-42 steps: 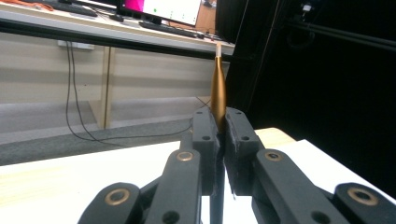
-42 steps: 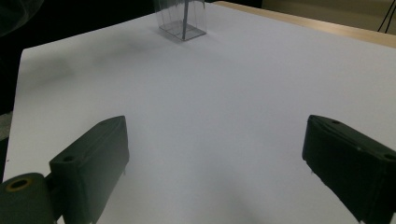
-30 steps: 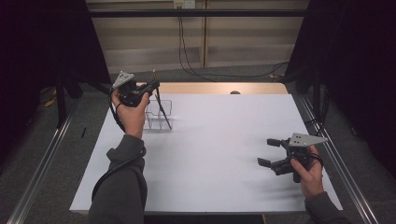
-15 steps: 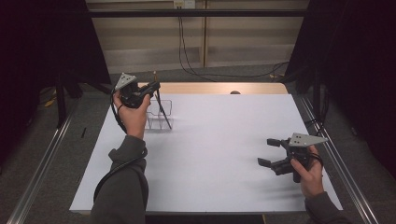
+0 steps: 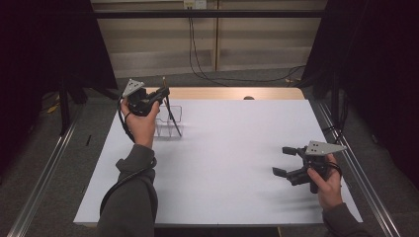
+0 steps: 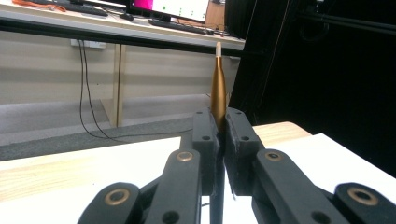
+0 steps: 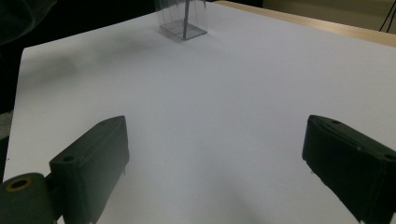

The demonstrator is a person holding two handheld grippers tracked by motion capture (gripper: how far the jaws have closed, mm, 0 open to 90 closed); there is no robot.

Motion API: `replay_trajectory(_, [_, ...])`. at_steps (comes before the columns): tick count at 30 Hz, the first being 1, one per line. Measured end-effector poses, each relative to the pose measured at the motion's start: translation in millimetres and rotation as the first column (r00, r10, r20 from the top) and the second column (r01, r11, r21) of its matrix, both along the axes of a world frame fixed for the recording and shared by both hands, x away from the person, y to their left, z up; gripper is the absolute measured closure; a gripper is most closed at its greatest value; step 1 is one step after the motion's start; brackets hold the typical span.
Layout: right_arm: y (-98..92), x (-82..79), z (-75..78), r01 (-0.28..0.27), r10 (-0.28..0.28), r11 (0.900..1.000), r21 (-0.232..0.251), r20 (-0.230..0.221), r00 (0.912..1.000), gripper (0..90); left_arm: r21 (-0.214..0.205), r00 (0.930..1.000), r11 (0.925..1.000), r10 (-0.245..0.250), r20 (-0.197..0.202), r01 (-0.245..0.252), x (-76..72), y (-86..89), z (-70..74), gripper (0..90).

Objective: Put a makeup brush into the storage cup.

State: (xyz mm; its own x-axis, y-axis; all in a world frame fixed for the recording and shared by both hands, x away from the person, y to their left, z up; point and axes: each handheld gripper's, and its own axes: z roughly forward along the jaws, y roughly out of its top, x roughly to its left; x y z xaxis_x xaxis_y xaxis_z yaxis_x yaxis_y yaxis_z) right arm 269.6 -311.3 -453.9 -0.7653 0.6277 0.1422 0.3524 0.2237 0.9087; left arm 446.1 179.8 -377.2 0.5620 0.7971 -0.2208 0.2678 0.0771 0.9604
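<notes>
My left gripper [image 6: 218, 140] is clamped tight on a gold-and-black brush [image 6: 218, 88], held tilted with its lower end down in the clear holder [image 5: 168, 121] at the table's [image 5: 237, 163] far left. Right gripper [image 5: 285, 161] hangs wide apart, nothing in it. No readable lettering on anything.

I count one gold-and-black brush [image 6: 218, 88], one clear box [image 5: 168, 121], one white table [image 5: 237, 163], and my two grippers.
</notes>
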Motion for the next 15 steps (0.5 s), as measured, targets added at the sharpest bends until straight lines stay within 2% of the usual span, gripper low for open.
replay_trajectory(11, [0.5, -3.1, 0.3, 0.013, -0.012, 0.9999, -0.007, 0.043, 0.999, 7.6, 0.0, 0.9999, 0.9999, 0.015, 0.005, -0.015, 0.2, -0.8, -3.9, 84.0])
replay_trajectory(15, [0.2, -4.3, 1.1, 0.011, -0.011, 0.9999, 0.013, 0.065, 0.9978, 7.6, -0.002, 1.0, 1.0, 0.007, 0.001, -0.007, 0.6, 0.1, -5.7, 84.0])
